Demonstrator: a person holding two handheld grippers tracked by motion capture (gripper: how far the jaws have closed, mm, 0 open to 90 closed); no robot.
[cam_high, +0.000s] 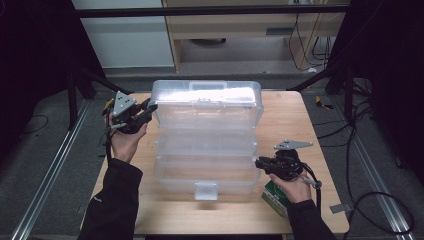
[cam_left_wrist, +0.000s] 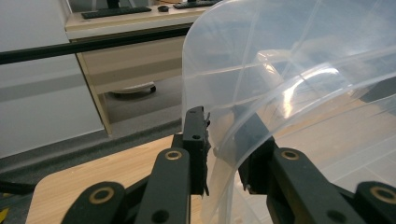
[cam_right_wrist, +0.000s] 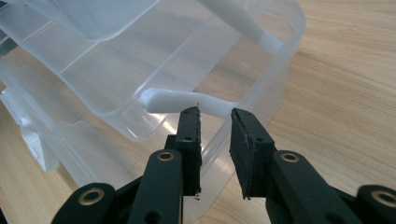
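From the high view, a clear plastic tiered organiser box (cam_high: 206, 135) stands open in the middle of the wooden worktop (cam_high: 287, 120), its trays stepped toward the person. The left hand-held gripper (cam_high: 149, 108) meets the box's top-left corner; the right hand-held gripper (cam_high: 259, 163) sits at the lower tray's right end, above a green carton (cam_high: 274, 196).

In the left gripper view, the left hand-held gripper (cam_left_wrist: 223, 154) has its jaws narrowly parted, one on each side of the curved clear lid edge (cam_left_wrist: 219, 93); whether they press it cannot be told.

In the right gripper view, the right hand-held gripper (cam_right_wrist: 215, 122) is narrowly parted, empty, just short of a white link arm (cam_right_wrist: 182, 100) on the tray's side.
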